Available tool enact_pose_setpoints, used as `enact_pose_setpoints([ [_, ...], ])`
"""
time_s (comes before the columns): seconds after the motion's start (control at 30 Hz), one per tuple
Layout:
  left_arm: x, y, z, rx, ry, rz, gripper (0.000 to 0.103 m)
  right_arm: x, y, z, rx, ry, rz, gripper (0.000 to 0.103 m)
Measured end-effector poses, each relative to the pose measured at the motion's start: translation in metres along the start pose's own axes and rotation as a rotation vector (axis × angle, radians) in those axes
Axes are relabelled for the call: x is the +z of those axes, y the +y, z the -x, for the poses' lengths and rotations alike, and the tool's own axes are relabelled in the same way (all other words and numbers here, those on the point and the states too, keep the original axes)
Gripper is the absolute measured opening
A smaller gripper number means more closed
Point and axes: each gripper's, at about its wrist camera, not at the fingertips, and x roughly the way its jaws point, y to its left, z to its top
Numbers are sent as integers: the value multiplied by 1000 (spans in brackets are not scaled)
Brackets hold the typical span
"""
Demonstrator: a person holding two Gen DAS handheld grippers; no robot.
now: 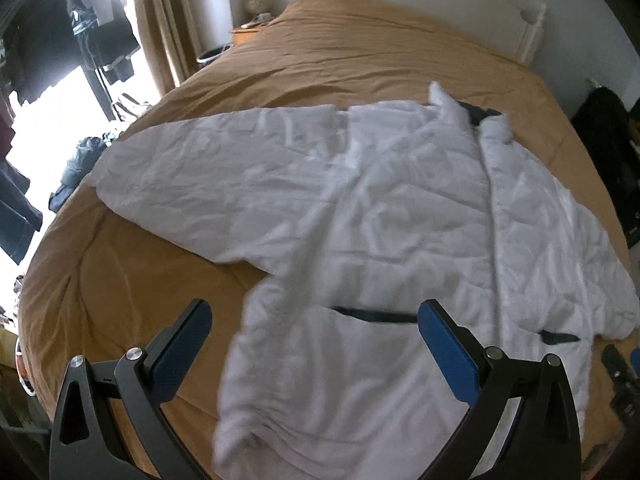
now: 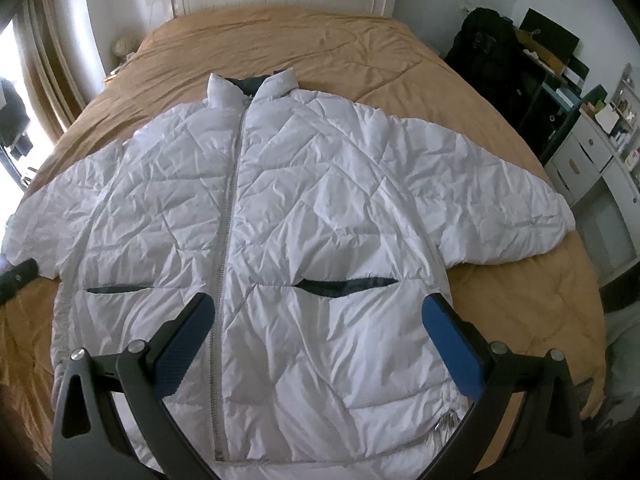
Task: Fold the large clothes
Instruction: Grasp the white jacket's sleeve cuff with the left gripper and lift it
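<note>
While the white jacket (image 2: pixel 280 208) is lying flat on the bed (image 2: pixel 280 36), both tools, left tool (image 1: pixel 314 340) and right tool (image 2: pixel 320 336), are hovering wide open, empty; I'm judging the sleeve (image 2: pixel 500 200) at frame right needs folding in first.

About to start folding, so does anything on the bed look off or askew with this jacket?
Nothing looks damaged or spilled. The white quilted jacket lies front up and zipped on the tan bedspread, both sleeves spread out. Its two pocket slits gape a little, and the fabric is wrinkled. Both grippers, left and right, are open above the hem.
</note>
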Motion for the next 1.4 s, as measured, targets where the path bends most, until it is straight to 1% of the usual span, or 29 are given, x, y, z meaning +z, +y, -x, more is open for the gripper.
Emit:
enact_pose_setpoints([
  [0.1,15,35,-19,34,-19,-35,103,6,4,-12,-16,8,10,103],
  [0.13,24,57,-29,60,-28,-28,103,8,5,-15,-20,12,13,103],
  [0.17,30,70,-35,68,-29,-16,103,11,6,-21,-23,19,19,103],
  [0.2,39,94,-46,67,-24,12,103,14,7,-27,-21,28,24,103],
  [0.23,48,122,-58,49,-13,59,103,16,8,-33,-20,38,28,103],
  [0.27,53,139,-66,30,-4,94,103,18,9,-37,-18,46,29,103],
  [0.3,60,172,-82,-10,13,168,102,21,10,-43,-15,62,26,103],
  [0.4,72,239,-118,-44,37,325,102,26,11,-58,-20,91,27,103],
  [0.43,75,252,-128,-42,47,340,102,26,11,-61,-16,100,50,103],
  [0.5,83,273,-149,-20,59,341,101,22,11,-64,-28,108,96,103],
  [0.57,88,296,-168,-6,71,375,101,18,8,-66,-37,108,111,103],
  [0.63,89,321,-192,-32,108,459,101,17,5,-73,-5,139,119,103],
  [0.67,87,330,-200,-50,114,500,101,17,5,-76,-3,149,133,103],
  [0.7,85,341,-208,-72,119,546,101,18,5,-78,-21,149,152,103],
  [0.73,85,349,-213,-86,104,582,101,19,4,-79,-46,141,173,103],
  [0.8,91,353,-214,-81,71,574,100,23,0,-81,-79,122,192,103],
  [0.83,95,355,-216,-88,54,574,100,25,-4,-82,-87,120,178,103],
  [0.87,96,355,-216,-102,46,580,87,26,-9,-82,-81,123,158,103],
  [0.9,99,355,-216,-114,38,588,64,26,-14,-83,-70,123,139,103],
  [0.93,100,356,-215,-101,38,597,52,26,-18,-83,-64,121,122,103],
  [0.97,101,356,-213,-120,37,613,27,26,-22,-84,-68,118,105,103],
  [1.0,99,358,-212,-182,35,644,11,24,-27,-86,-72,121,85,103],
  [1.03,97,361,-210,-224,33,683,9,22,-31,-89,-67,126,71,103],
  [1.07,96,365,-206,-242,21,720,8,20,-34,-91,-63,131,55,103],
  [1.13,96,374,-189,-307,-41,795,6,17,-41,-96,-44,143,21,103],
  [1.17,99,372,-181,-315,-59,803,6,14,-45,-99,-23,149,0,103],
  [1.23,112,366,-153,-327,-121,781,6,13,-52,-103,4,152,-27,103],
  [1.3,128,351,-126,-319,-166,720,5,12,-58,-106,20,141,-58,103],
  [1.4,152,308,-78,-321,-229,590,5,13,-66,-112,37,123,-129,103],
])
